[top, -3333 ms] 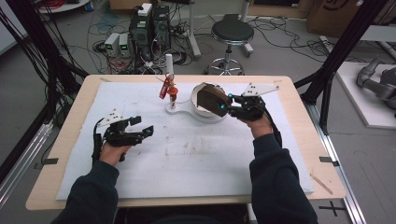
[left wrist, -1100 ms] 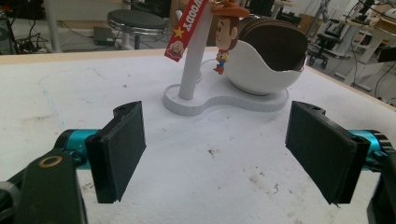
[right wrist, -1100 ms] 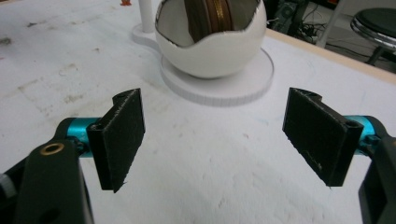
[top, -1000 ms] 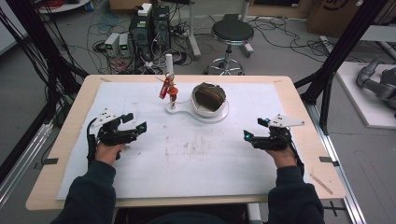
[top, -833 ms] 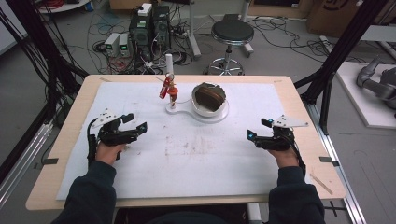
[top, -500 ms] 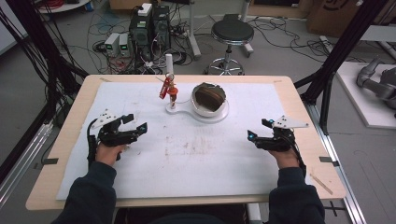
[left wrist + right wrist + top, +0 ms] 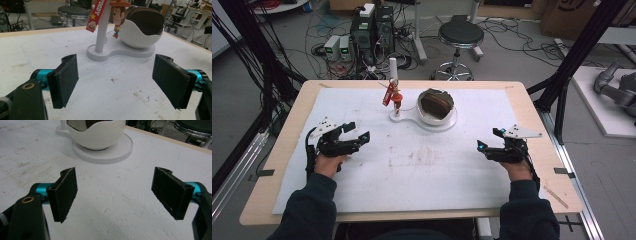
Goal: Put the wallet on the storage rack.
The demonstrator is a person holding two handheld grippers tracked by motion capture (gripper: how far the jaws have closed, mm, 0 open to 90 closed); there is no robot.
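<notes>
A white stand (image 7: 414, 118) sits at the far middle of the table, with an upright pole (image 7: 393, 75) and an egg-shaped bowl (image 7: 436, 106) holding brown discs (image 7: 146, 21). A cowboy figure keychain (image 7: 117, 15) with a red tag (image 7: 96, 15) hangs on the pole. My left gripper (image 7: 357, 131) rests at the left, open and empty, pointing toward the stand (image 7: 120, 51). My right gripper (image 7: 491, 140) rests at the right, open and empty, with the bowl (image 7: 96, 132) ahead of it.
A white mat (image 7: 422, 165) covers the wooden table (image 7: 537, 115). Beyond the far edge stand a stool (image 7: 460, 35), computer boxes (image 7: 372, 25) and floor cables. Black frame posts (image 7: 577, 55) rise at both sides.
Since 3.3 s ago my right gripper has left the bowl and drawn back to the right side of the table, empty. In the last second it edged slightly left. The left gripper stayed put.
</notes>
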